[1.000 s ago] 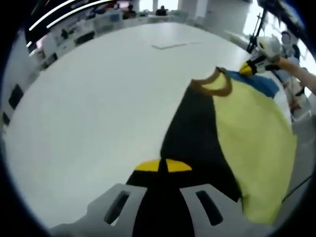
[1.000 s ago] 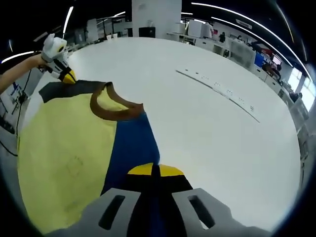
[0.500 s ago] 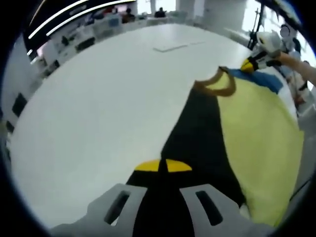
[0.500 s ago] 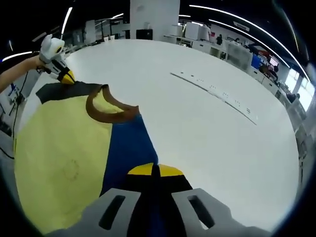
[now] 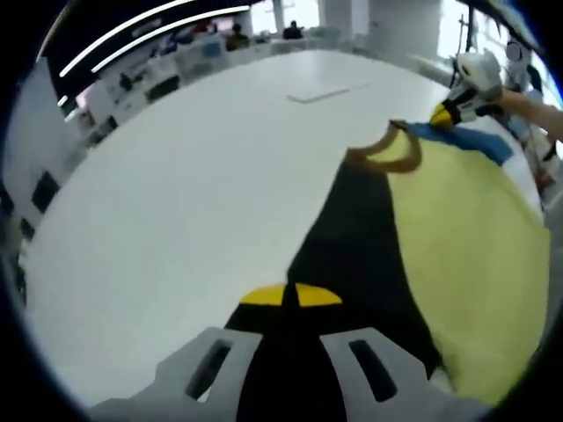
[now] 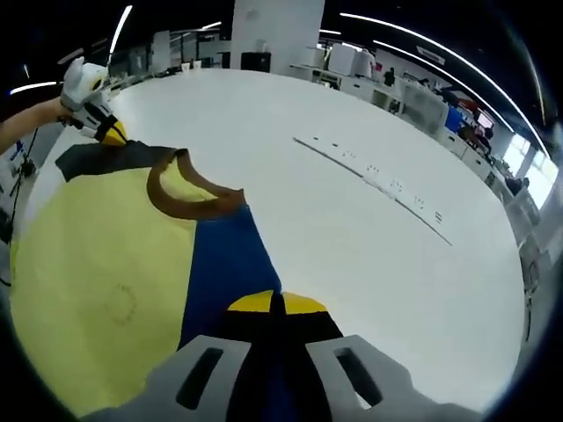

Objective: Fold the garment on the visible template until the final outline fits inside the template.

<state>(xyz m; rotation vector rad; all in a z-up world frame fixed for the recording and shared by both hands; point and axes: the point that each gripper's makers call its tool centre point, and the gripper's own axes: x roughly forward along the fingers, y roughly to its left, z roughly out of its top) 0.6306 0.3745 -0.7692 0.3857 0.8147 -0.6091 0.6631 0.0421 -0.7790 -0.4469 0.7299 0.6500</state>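
The garment has a yellow body (image 5: 466,255), a brown collar (image 5: 393,155), one black sleeve (image 5: 352,246) and one blue sleeve (image 6: 230,268). It is stretched between both grippers over the white table (image 5: 193,176). My left gripper (image 5: 290,294) is shut on the black sleeve and appears far left in the right gripper view (image 6: 110,132). My right gripper (image 6: 276,303) is shut on the blue sleeve and appears at the upper right of the left gripper view (image 5: 449,112), held by a hand. I cannot tell if the cloth touches the table.
A long pale strip with small marks (image 6: 378,174) lies across the table to the right of the garment. A flat pale sheet (image 5: 321,90) lies on the table's far side. Desks and office furniture (image 6: 378,66) stand beyond the table's edge.
Both grippers keep their hold. Both views have shifted slightly, and the yellow body spreads a little wider in the right gripper view.
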